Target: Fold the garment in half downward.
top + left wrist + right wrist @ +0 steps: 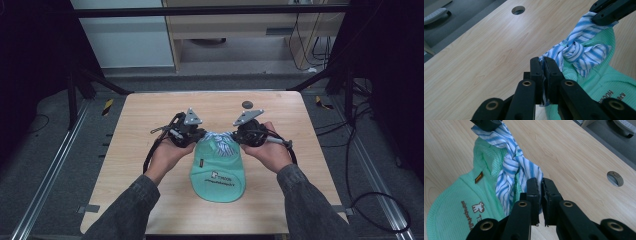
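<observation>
A mint green cap (219, 175) lies on the wooden table (150, 120), brim toward me, with a printed logo. A blue-and-white striped cloth strip (223, 140) is knotted at the cap's back. My left gripper (199, 135) is shut on the strip's left end (548, 58). My right gripper (239, 136) is shut on its right end (537, 175). The knot (571, 50) sits between the two grippers, above the green mesh (604, 75). In the right gripper view the knot (510, 161) rises over the cap (461, 202).
A round cable hole (247, 104) sits in the table behind the grippers; it appears as the hole (518, 10) and the hole (615, 178) in the gripper views. Table edges lie near on both sides. Dark frame legs and cables stand around the table.
</observation>
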Demonstrator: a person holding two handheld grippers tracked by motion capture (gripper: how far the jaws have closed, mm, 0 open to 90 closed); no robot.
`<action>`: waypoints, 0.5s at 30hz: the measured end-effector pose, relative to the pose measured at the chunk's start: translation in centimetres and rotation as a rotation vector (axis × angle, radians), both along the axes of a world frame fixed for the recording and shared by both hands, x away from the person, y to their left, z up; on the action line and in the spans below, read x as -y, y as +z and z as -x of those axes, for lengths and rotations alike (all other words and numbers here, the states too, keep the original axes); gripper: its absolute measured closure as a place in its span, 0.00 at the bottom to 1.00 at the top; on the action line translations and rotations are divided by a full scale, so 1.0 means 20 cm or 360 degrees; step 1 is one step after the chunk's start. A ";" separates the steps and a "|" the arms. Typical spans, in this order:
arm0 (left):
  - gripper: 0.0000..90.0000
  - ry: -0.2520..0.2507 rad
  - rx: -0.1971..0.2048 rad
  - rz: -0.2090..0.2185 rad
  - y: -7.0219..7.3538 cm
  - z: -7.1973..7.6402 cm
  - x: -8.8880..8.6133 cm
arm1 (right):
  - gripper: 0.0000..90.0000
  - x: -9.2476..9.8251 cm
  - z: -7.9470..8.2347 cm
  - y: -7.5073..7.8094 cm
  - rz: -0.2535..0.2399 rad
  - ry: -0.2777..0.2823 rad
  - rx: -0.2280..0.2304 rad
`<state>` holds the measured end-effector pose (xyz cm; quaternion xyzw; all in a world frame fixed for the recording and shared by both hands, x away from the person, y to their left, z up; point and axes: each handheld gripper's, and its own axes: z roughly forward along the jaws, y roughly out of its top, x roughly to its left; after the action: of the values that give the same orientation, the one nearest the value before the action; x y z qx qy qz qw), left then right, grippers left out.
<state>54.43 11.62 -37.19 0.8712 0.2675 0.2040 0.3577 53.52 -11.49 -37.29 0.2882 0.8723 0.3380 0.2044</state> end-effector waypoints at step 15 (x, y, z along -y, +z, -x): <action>0.96 0.0015 0.0055 -0.0038 0.03 -0.07 0.05 | 0.94 0.02 -0.08 0.02 -0.0016 -0.0059 0.0012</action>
<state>55.89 10.65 -36.53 0.8704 0.2629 0.2237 0.3510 55.07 -11.95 -36.86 0.3042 0.8643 0.3395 0.2125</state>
